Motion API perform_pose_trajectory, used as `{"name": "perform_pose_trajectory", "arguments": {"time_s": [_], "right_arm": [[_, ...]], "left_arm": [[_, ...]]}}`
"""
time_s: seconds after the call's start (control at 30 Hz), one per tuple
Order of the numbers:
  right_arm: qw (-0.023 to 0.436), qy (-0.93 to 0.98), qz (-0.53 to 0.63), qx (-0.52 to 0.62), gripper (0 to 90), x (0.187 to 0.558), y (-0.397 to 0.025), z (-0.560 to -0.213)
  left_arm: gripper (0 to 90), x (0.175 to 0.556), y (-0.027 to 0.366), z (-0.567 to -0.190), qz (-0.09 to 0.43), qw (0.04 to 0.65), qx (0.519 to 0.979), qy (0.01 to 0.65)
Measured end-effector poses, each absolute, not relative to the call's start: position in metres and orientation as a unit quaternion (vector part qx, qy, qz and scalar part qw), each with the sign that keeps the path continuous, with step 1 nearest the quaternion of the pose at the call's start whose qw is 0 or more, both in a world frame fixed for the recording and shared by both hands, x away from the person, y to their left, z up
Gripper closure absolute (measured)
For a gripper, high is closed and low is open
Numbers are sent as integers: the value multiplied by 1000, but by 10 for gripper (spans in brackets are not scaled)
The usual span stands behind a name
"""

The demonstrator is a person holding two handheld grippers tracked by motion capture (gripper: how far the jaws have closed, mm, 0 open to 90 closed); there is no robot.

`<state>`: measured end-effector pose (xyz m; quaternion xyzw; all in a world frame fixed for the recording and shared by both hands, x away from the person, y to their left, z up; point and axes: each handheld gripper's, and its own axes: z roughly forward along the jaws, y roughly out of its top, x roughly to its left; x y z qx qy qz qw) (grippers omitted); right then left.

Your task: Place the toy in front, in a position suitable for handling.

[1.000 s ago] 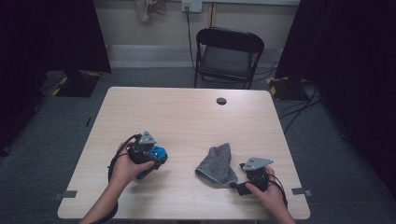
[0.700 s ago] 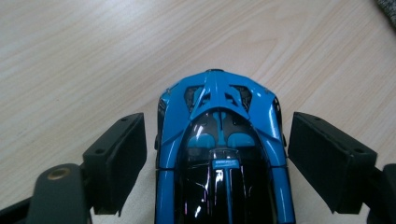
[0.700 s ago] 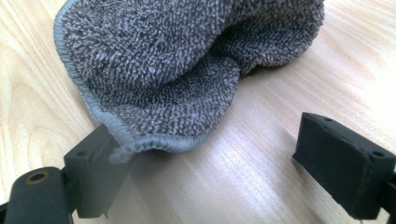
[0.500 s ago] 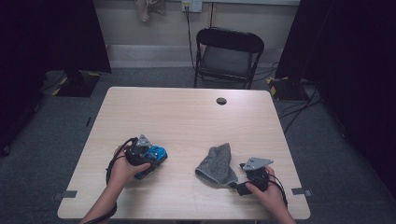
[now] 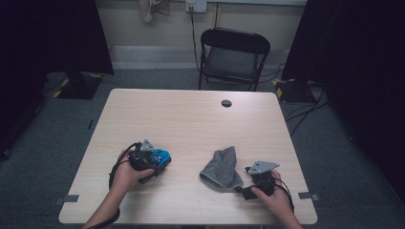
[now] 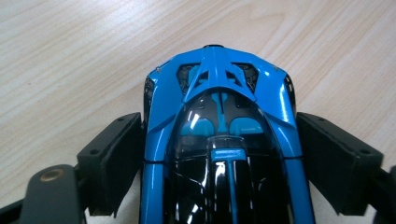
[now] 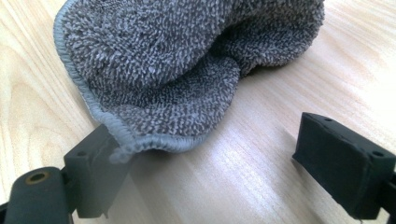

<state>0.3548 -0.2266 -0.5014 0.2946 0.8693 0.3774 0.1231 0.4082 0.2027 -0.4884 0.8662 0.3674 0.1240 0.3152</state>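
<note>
Room: dark curtains both sides, grey carpet, black folding chair beyond the bench on its far side.
Bench: pale wood top, small round dark port near the far edge, nothing else loose that we see apart from car and cloth.
Landmark: we use the grey cloth for places.
Toy car: blue and black model, well to the left of the cloth, on the bench top or just off it, we cannot tell which.
Left tongs: narrow, jaws set against both flanks of the car, so we judge it gripped.
Right tongs: wide; one jaw sits under the cloth's hemmed near edge, the other stands well clear on bare wood.
Cloth: terry, crumpled in a loose fold, lying just ahead of the right tongs, toward the chair.
Step in hand: we judge the right tongs are about to pinch the cloth hem while the left hold the car.
Doing it well: we would push the right tongs further under the hem before closing, so both jaws catch fabric and not only the stitched edge; keep the car level and the left grip steady.
Risk: thin bite may slip off.
Containers: none on the bench; nothing to report inside any.
</note>
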Motion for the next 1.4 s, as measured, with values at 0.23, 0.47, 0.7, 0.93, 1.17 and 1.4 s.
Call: {"name": "perform_pose_trajectory", "arguments": {"time_s": [0.23,0.47,0.7,0.93,1.17,1.4], "right_arm": [[123,869,377,295,117,355,-227,-501],[123,869,377,295,117,355,-227,-501],[123,869,377,295,117,355,-227,-501],[123,869,377,295,117,355,-227,-501],[123,869,377,295,117,355,-227,-501],[123,869,377,295,117,355,-227,-501]], "left_arm": [[244,408,200,-487,129,309,861,384],[245,406,203,-485,125,315,847,409],[246,407,203,-475,128,313,844,416],[245,411,198,-482,128,304,850,411],[243,412,196,-487,135,307,853,401],[180,408,196,-481,152,313,846,405]]}}
